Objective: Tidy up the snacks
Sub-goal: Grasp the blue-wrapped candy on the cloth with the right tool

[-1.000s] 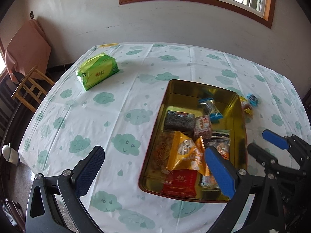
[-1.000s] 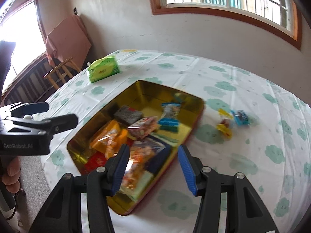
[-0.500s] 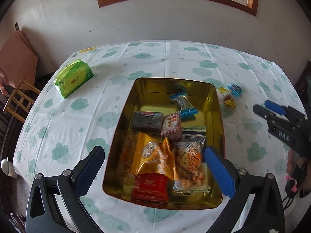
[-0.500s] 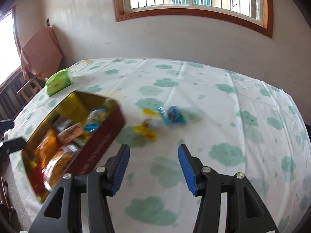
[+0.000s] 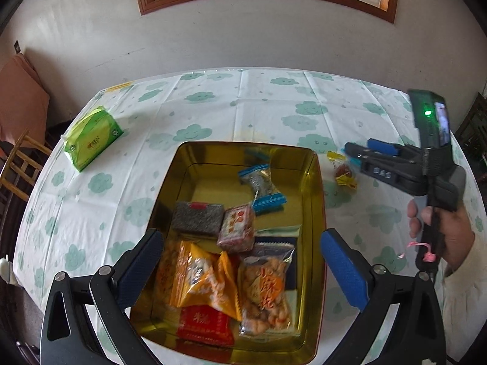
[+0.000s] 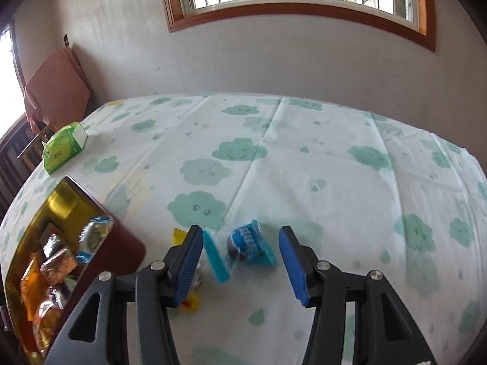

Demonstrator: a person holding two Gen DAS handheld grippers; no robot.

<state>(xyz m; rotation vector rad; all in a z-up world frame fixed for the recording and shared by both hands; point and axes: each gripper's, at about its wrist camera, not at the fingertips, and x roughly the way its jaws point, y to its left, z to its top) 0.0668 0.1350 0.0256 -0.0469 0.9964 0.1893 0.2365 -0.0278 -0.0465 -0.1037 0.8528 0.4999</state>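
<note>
1. the counter (image 5: pixel 268 115) wears a white cloth with green clouds and fills the middle of both views.
2. the gold tin (image 5: pixel 316 200) sits at centre and lower centre of the left wrist view; in the right wrist view it lies at the lower left edge (image 6: pixel 73 203).
3. inside the tin lie several snacks: a blue-ended packet (image 5: pixel 263 187) at upper centre, a grey packet (image 5: pixel 196 217) beside a pink one (image 5: pixel 237 226), an orange bag (image 5: pixel 197 276), a clear bag of fried bites (image 5: pixel 264 292) and a red packet (image 5: pixel 205 324) at the lower edge.
4. the left gripper (image 5: pixel 243 269) hangs over the lower half of the tin, its jaws wide apart with nothing between them.
5. the right gripper (image 6: pixel 240 263) is partly open; in the left wrist view it shows at the right edge (image 5: pixel 354 152), carried by a hand (image 5: pixel 447 231).
6. a blue candy (image 6: pixel 251 243) lies on the cloth between the right gripper's pads, touching neither.
7. a yellow candy (image 5: pixel 342 168) lies on the cloth just right of the tin, close to the right gripper's tips.
8. a green tissue pack (image 5: pixel 92 138) lies at the left of the counter, well apart from the tin.
</note>
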